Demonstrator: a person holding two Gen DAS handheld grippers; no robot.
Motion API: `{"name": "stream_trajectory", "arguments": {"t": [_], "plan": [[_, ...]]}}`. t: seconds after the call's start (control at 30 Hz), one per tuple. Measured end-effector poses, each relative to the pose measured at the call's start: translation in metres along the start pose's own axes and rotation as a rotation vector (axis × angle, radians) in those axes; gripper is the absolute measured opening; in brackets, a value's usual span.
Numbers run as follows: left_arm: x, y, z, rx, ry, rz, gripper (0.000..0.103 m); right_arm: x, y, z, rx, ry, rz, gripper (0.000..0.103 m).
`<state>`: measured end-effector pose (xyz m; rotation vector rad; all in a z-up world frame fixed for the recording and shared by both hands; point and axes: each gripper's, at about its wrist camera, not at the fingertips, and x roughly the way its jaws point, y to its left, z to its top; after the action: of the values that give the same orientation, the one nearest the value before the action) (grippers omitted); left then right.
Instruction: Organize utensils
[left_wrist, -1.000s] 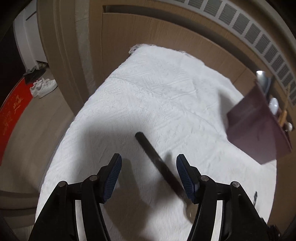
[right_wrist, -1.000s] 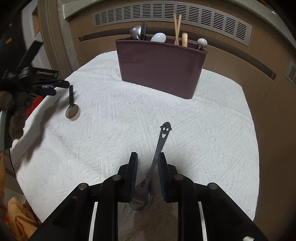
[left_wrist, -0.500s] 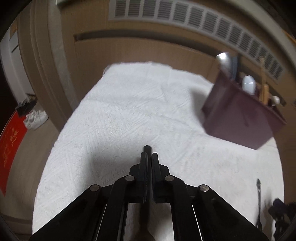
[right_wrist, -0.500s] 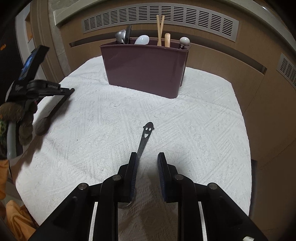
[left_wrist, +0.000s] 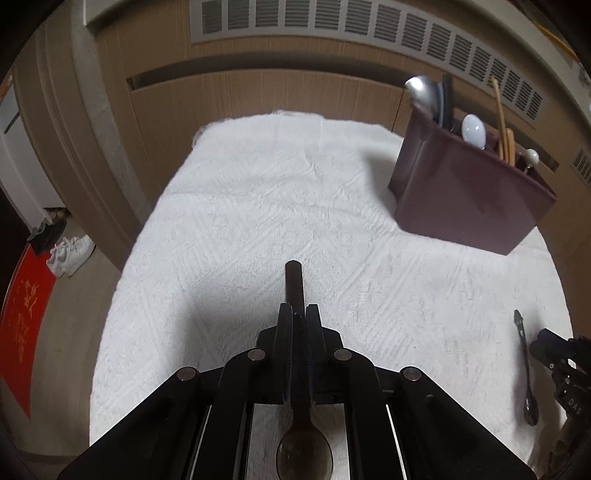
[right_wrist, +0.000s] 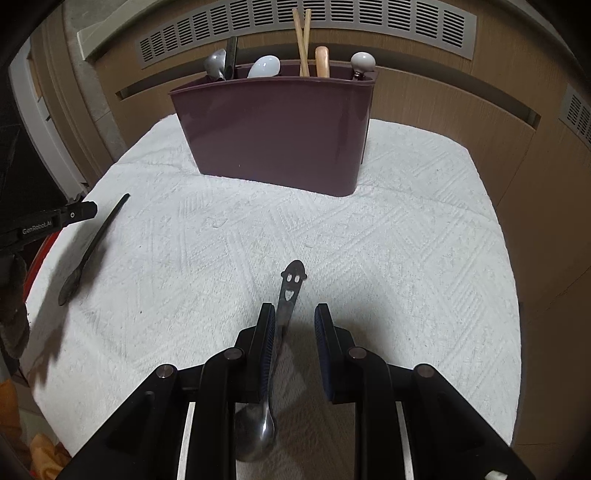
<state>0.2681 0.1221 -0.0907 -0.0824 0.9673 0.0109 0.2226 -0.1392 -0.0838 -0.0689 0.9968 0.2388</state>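
My left gripper (left_wrist: 299, 314) has just come together on the dark spoon (left_wrist: 295, 284): a second ago its pads stood wide on either side of the handle, and now they are clamped on it, with the handle tip poking out beyond them toward the far side and the bowl showing below, near my hand. From the right wrist view the same spoon (right_wrist: 92, 247) sits at the left edge of the white cloth (right_wrist: 406, 258), slanting, its bowl low over the cloth; I cannot tell whether it is touching. So I judge this one secured and ready to carry to the holder.

My right gripper (right_wrist: 293, 328) is a different matter. Its jaws stand a little apart, and the smiley-handled spoon (right_wrist: 291, 291) lies on the cloth between them, hard against the left pad (right_wrist: 267, 332), well clear of the right pad. The spoon has shifted from the middle of the gap to that left side over the last second as my hand slid across, so nothing is gripped there yet.

The maroon utensil holder (right_wrist: 273, 136) stands upright at the far side of the cloth, already holding spoons and chopsticks. In the left wrist view it is far and to the right (left_wrist: 465, 199), well apart from the spoon I am holding.
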Motion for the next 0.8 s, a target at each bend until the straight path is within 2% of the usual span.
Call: {"name": "stream_trajectory", "arguments": {"t": [0.17, 0.3, 0.4, 0.5, 0.73, 0.77, 0.8], "plan": [[0.024, -0.003, 0.011, 0.008, 0.058, 0.020, 0.010, 0.001, -0.002, -0.003, -0.004, -0.003, 0.004, 0.021], [0.035, -0.008, 0.019, 0.032, 0.087, 0.040, 0.024, -0.002, -0.006, -0.007, -0.006, -0.011, 0.000, 0.025], [0.036, -0.009, 0.020, 0.054, 0.092, 0.066, 0.029, -0.003, -0.009, -0.009, -0.003, -0.016, 0.002, 0.027], [0.037, -0.001, 0.021, 0.019, 0.104, 0.028, 0.032, -0.002, -0.012, -0.010, 0.001, -0.015, 0.008, 0.027], [0.038, 0.004, 0.025, 0.004, 0.110, -0.006, 0.031, -0.001, -0.012, -0.011, 0.009, -0.011, 0.019, 0.027], [0.036, 0.004, 0.023, 0.005, 0.097, -0.003, 0.027, -0.002, -0.012, -0.010, 0.008, -0.014, 0.017, 0.027], [0.035, 0.003, 0.020, 0.017, 0.071, 0.001, 0.013, -0.003, -0.012, -0.010, 0.006, -0.017, 0.016, 0.027]]}}
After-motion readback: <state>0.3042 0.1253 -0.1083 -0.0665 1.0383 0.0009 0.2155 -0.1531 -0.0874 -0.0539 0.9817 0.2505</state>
